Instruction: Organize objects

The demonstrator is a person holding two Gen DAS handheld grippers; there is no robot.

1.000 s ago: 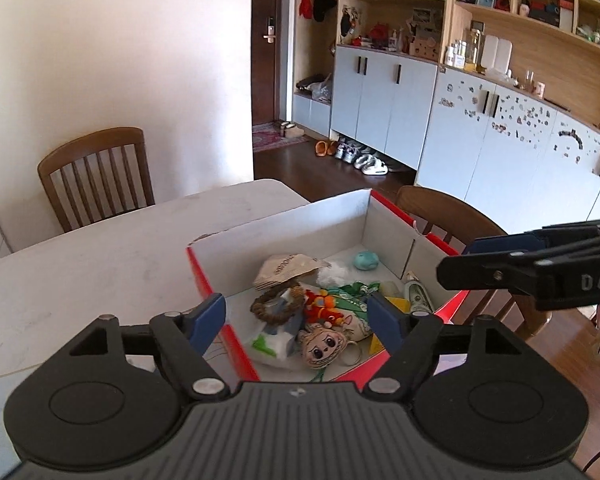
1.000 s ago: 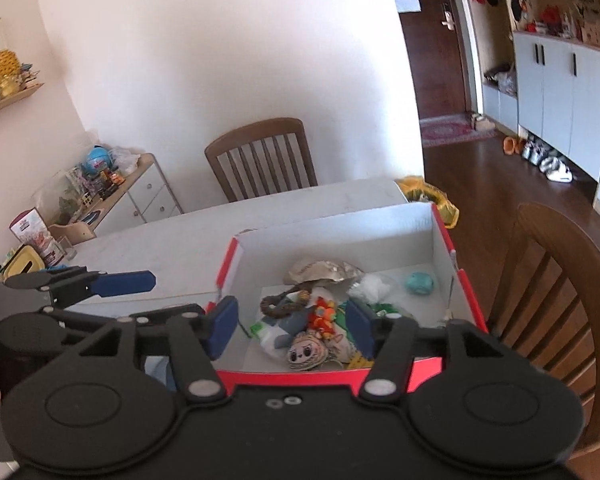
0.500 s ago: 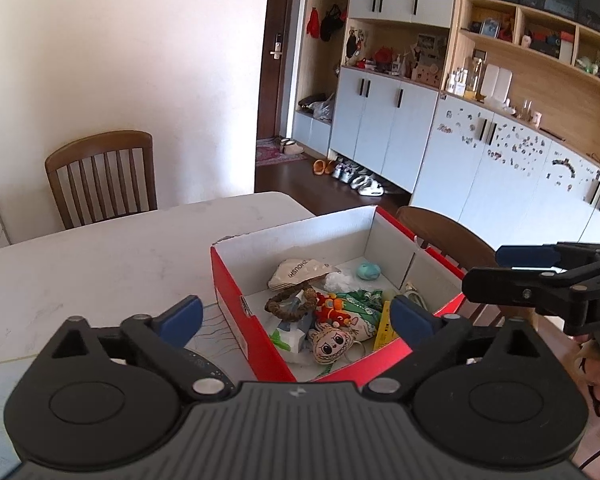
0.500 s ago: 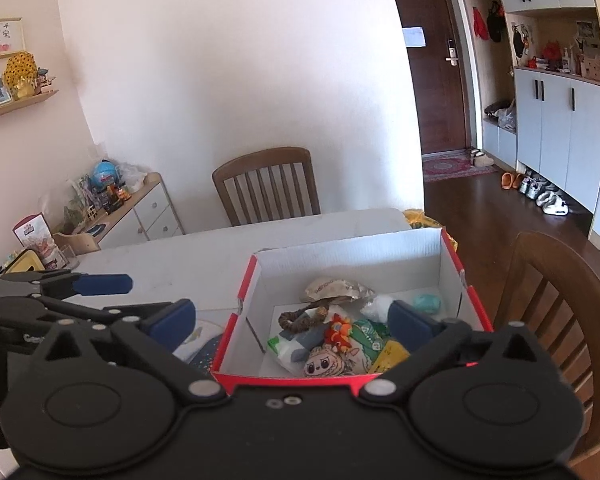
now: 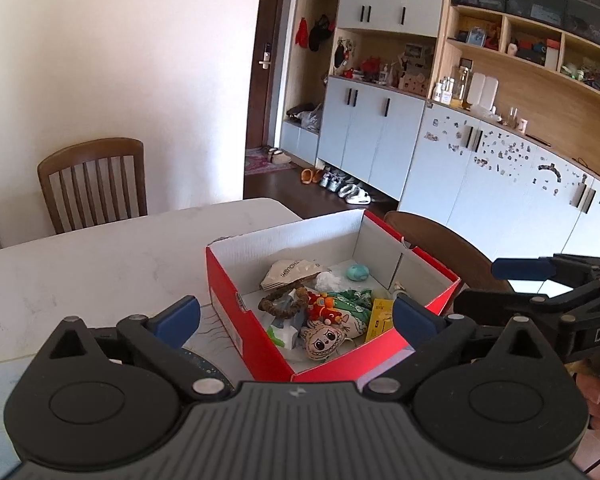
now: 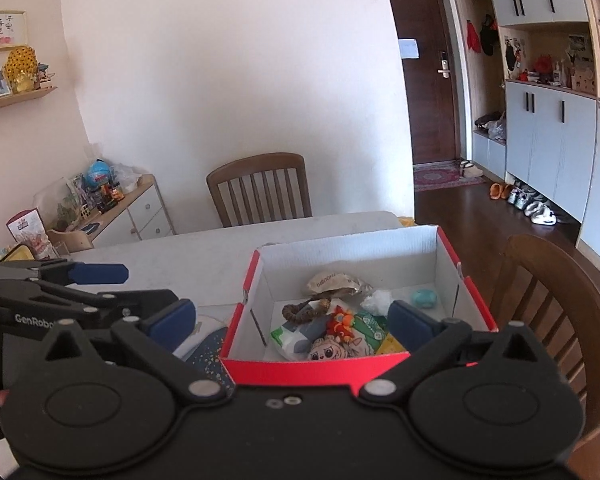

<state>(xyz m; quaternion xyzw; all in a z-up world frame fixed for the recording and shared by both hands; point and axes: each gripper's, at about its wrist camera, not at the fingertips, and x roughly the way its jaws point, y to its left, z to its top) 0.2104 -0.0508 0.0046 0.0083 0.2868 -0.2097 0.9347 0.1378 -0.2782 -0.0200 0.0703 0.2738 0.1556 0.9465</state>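
— Both grippers have backed away from the box (image 5: 236,304) since a second ago, and their jaws have spread wide.
— Holding anything?
— No. Left gripper (image 5: 296,314) and right gripper (image 6: 292,318) gape with nothing gripped.
— And the box?
— On the table (image 5: 100,264), near its corner, with toys (image 6: 332,344) piled inside.

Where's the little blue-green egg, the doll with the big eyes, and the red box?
blue-green egg (image 5: 357,272), left wrist view, middle of its top.
doll (image 6: 327,354), right wrist view, its face.
red box (image 5: 244,318), left wrist view, its red side wall.
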